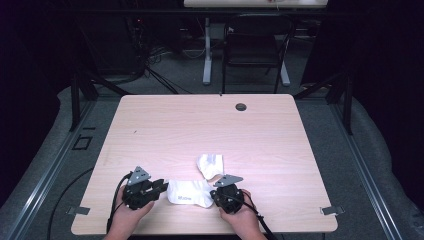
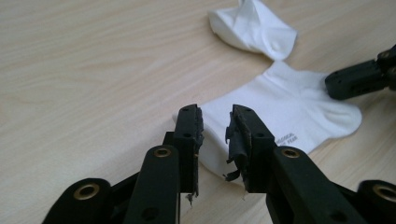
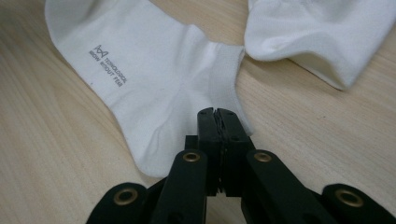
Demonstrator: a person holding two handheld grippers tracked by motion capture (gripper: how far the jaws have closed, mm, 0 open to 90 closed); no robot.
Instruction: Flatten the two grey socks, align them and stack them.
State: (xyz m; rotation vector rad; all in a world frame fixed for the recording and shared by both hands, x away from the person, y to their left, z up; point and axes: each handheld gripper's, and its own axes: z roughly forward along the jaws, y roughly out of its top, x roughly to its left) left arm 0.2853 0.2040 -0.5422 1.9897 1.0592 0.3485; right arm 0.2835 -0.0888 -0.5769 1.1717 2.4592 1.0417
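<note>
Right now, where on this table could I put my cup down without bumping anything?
The whole far half of the table is bare, up to the small round hole near the back edge. The left and right sides are free too. It is crowded only at the near edge, where two white socks lie between both tools.

Second sock [image 3: 322, 32] cut off top-right

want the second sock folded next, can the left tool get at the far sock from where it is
Probably yes. The left tool sits open at the near sock's end, and bare table lies between it and the far sock. The right tool, shut on the near sock's other end, stays aside.
</note>
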